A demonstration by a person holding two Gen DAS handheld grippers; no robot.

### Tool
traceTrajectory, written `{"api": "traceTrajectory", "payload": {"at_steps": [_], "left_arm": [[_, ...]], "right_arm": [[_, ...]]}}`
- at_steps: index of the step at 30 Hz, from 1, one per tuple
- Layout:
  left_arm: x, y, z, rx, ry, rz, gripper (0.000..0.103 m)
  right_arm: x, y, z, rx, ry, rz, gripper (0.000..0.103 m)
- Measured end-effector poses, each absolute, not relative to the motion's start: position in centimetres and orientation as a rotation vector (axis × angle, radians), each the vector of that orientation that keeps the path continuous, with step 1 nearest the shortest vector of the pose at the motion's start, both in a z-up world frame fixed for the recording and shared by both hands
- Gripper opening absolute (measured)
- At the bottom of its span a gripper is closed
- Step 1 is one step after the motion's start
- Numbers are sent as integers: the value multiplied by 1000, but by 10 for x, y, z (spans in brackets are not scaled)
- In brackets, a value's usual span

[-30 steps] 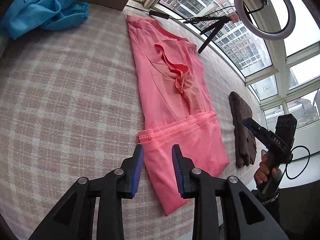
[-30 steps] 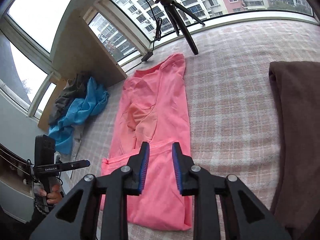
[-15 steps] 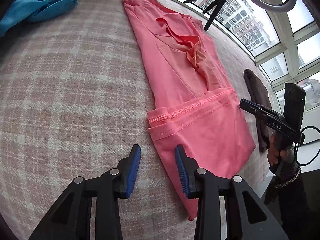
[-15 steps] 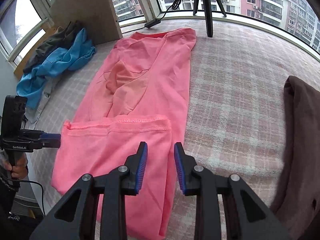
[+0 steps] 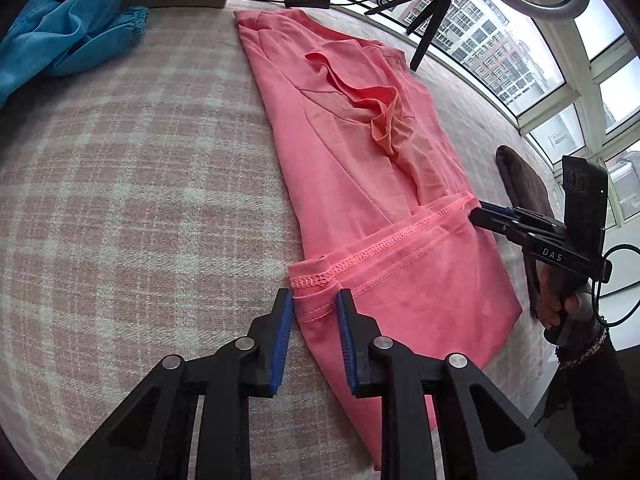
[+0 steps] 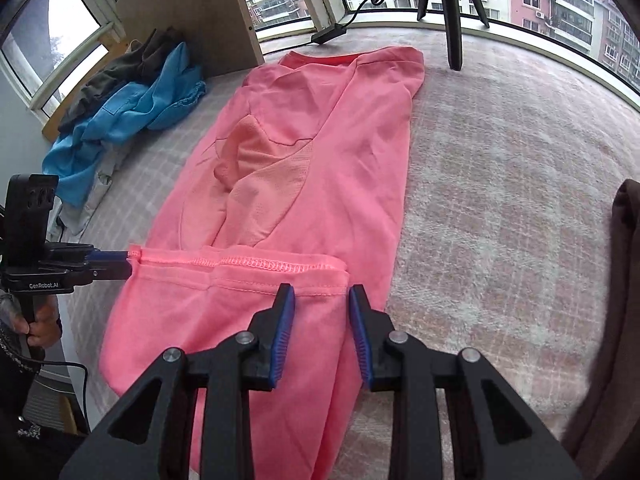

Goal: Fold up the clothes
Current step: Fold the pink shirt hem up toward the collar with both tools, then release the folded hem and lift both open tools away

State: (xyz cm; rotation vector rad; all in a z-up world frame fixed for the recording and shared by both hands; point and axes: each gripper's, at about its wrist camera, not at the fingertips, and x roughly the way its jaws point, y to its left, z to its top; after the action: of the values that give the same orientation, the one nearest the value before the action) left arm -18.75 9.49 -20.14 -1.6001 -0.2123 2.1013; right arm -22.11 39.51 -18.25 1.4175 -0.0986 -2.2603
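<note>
We've got the pink shirt [image 5: 360, 184] laid lengthways on the checked blanket [image 5: 140, 200], collar end toward the window, its bottom part folded back up over the body so the stitched hem [image 5: 376, 248] runs across it. Our left gripper [image 5: 314, 300] is down at the near left corner of that fold, and its jaws have just been closing: the corner of the hem sits between the blue pads [image 5: 282, 332], which stand close on either side of the cloth, though we cannot tell for sure that they press it yet. From the other side, that same gripper [image 6: 120, 262] shows its tips right at the hem's end.

Our right gripper [image 6: 322, 300] is at the opposite corner of the fold, jaws a little apart, the hem's edge [image 6: 260, 266] just ahead of the pads and pink cloth lying beneath them; a grip isn't plain here.

A blue garment [image 6: 120, 120] is heaped off to the left by the wooden board, and a brown garment [image 6: 624, 280] lies at the right edge. A tripod [image 6: 448, 12] stands by the window.
</note>
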Motion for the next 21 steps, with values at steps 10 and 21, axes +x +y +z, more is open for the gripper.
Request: {"api": "traceTrajectory", "payload": {"at_steps": [10, 21], "left_arm": [[-183, 93, -181, -1513, -233, 2105, 2], [-220, 110, -195, -1524, -111, 2110, 3]], "right_arm": [[-217, 393, -174, 1317, -164, -2260, 6], [-223, 426, -169, 1316, -309, -2313, 6]]}}
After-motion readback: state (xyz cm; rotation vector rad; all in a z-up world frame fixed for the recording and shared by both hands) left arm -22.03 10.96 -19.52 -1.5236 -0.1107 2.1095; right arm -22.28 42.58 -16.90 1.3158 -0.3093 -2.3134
